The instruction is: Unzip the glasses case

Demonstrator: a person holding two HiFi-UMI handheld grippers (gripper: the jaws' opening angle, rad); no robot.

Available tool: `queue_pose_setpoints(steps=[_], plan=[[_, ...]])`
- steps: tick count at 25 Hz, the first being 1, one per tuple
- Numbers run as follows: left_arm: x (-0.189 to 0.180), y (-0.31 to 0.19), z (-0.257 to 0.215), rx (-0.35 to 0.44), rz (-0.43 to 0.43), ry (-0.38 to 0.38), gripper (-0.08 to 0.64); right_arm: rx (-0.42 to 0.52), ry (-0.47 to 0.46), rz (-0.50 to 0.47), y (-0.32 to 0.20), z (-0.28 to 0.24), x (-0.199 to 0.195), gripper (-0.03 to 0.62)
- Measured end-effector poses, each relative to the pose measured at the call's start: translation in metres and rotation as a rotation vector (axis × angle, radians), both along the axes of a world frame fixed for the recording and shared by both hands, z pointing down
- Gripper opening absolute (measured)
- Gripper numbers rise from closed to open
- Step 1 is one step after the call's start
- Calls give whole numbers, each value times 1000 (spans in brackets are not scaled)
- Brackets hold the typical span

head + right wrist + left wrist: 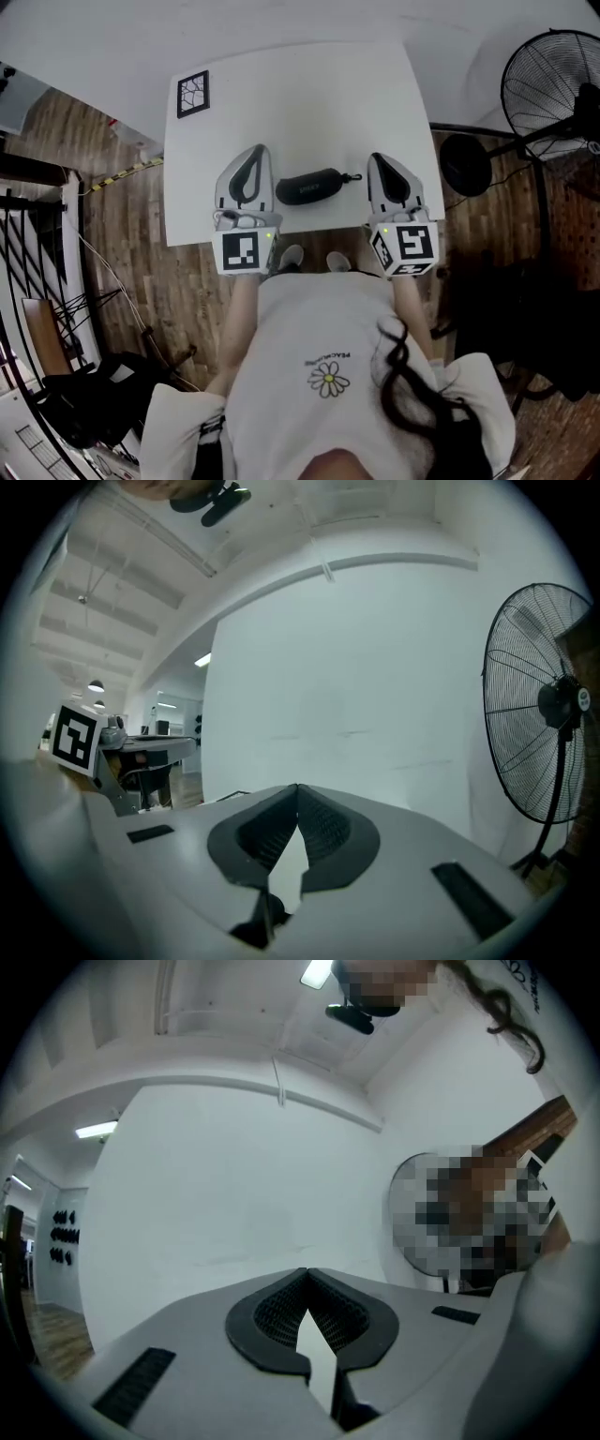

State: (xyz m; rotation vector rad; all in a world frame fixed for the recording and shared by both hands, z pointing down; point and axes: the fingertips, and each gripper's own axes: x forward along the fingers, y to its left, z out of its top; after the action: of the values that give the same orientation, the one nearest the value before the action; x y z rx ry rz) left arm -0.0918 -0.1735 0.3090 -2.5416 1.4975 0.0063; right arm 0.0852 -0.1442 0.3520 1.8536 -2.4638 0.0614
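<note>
Glasses case shows overhead only; left hand-held gripper, right hand-held gripper both closed.

white short-sleeved t-shirt with a daisy print on the chest, long dark wavy hair, pale shoes.

A lab or test studio, by the look of it — a bare white table with a square marker card at its far left corner; plank floor trailing loose cables; an industrial pedestal fan; ceiling strip lights; equipment-laden desks beyond.
</note>
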Motion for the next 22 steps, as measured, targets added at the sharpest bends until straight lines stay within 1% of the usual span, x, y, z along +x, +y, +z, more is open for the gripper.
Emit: queue_pose_setpoints(steps=[3,7,10,12,15,18,22], plan=[[-16,-13,13,-44,23,3,14,-24,16,51,4,6,-5,6],[-28,-21,45,-105,82,-72,14,-66,23,108,14,17,-10,8],[-34,-25,69,-162,111,-79,12,-88,35,133,21,23,-15,7],[-35,-26,90,-207,132,-92,12,-105,43,148,25,29,-17,7],[-37,-26,129,-284,171,-154,14,-130,46,171,32,36,-20,7],[-39,-23,163,-357,190,-192,14,-146,49,198,39,40,-17,7],[-36,-15,192,-414,228,-231,14,-164,49,237,45,42,-10,7]])
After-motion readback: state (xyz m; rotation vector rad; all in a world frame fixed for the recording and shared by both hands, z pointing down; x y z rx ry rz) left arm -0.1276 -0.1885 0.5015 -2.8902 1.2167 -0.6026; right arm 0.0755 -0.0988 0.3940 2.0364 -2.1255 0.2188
